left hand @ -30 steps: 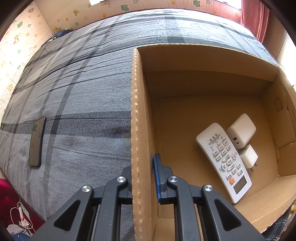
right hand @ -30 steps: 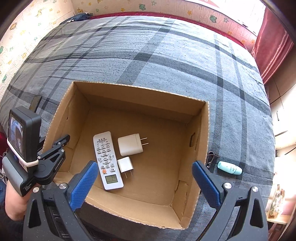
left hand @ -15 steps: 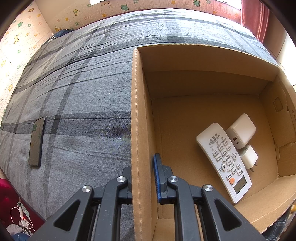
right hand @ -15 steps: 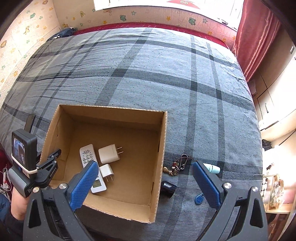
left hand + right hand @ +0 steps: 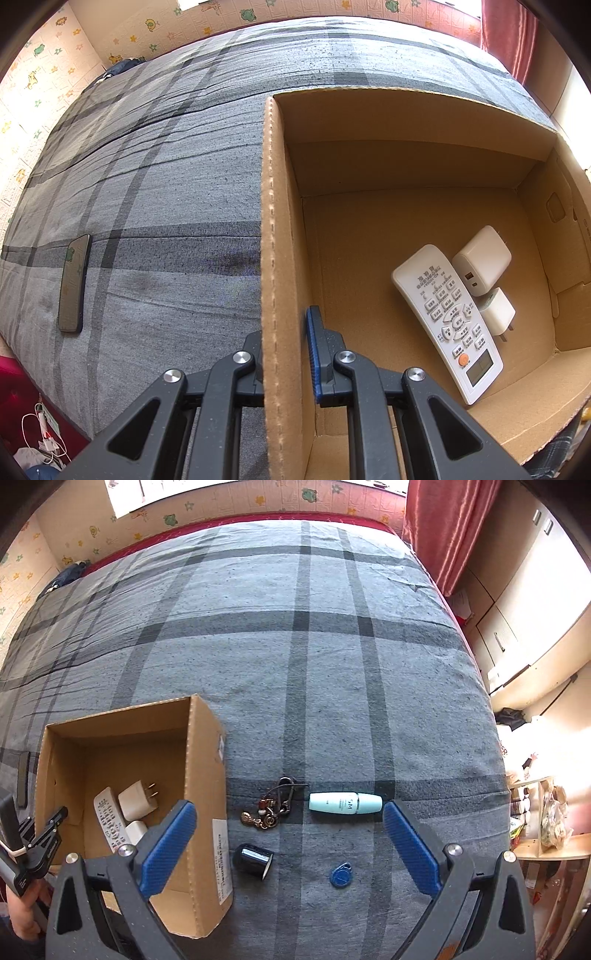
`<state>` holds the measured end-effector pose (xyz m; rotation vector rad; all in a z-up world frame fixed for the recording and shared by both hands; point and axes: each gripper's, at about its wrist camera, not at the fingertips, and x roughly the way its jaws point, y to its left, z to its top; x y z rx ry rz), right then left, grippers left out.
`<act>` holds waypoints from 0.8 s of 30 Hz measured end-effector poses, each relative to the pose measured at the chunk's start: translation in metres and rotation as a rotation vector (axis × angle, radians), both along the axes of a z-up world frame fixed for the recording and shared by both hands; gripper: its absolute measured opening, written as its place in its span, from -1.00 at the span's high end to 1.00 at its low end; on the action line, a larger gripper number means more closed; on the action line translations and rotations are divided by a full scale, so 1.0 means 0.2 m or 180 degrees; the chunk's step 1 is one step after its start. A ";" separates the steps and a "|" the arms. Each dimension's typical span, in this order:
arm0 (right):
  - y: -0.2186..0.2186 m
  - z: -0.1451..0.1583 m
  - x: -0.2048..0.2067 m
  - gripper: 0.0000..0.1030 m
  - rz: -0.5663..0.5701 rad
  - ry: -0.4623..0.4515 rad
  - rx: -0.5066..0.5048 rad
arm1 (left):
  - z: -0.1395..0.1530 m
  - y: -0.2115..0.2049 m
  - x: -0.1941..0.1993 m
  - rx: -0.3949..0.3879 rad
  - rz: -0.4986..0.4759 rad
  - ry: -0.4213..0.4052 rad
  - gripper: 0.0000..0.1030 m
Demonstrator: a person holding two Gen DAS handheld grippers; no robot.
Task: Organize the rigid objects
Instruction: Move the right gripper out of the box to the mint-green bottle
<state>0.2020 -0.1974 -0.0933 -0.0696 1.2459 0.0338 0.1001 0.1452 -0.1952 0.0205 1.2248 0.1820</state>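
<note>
The left tool point(image 5: 286, 354) pinches the box point(image 5: 271, 221) wall; the right tool point(image 5: 290, 843) hangs spread wide over the bed point(image 5: 295, 646). The bottle point(image 5: 345, 802) between its fingers looks light, hard and slick, likely to roll, so grip across its middle. It's a mint cylinder lying sideways beside the keys point(image 5: 273, 808).

The left gripper point(image 5: 286, 354) is closed on the box wall point(image 5: 271, 258), one finger outside and one blue pad point(image 5: 313, 354) inside. In the right wrist view it sits at the lower left, held by a hand point(image 5: 26, 915). The right gripper point(image 5: 291, 838) hangs above the bed with its jaws spread wide, holding nothing.
</note>
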 end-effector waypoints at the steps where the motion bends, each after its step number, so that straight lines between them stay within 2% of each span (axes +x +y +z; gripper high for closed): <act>1: -0.03 -0.02 0.01 -0.99 -0.0026 0.0023 0.0003 | 0.00 0.00 0.00 0.0000 -0.0001 0.0000 0.72; 10: -0.18 -0.28 0.09 -0.99 -0.0116 0.0210 -0.0054 | 0.00 0.00 0.00 -0.0001 0.0005 0.0005 0.72; 18: -0.24 -0.51 0.16 -1.00 -0.0151 0.0451 0.0030 | 0.00 0.00 0.01 0.0000 0.0005 0.0007 0.72; 24: -0.27 -0.63 0.21 -1.00 -0.0154 0.0525 0.0046 | 0.00 0.00 0.01 0.0012 0.0003 0.0008 0.72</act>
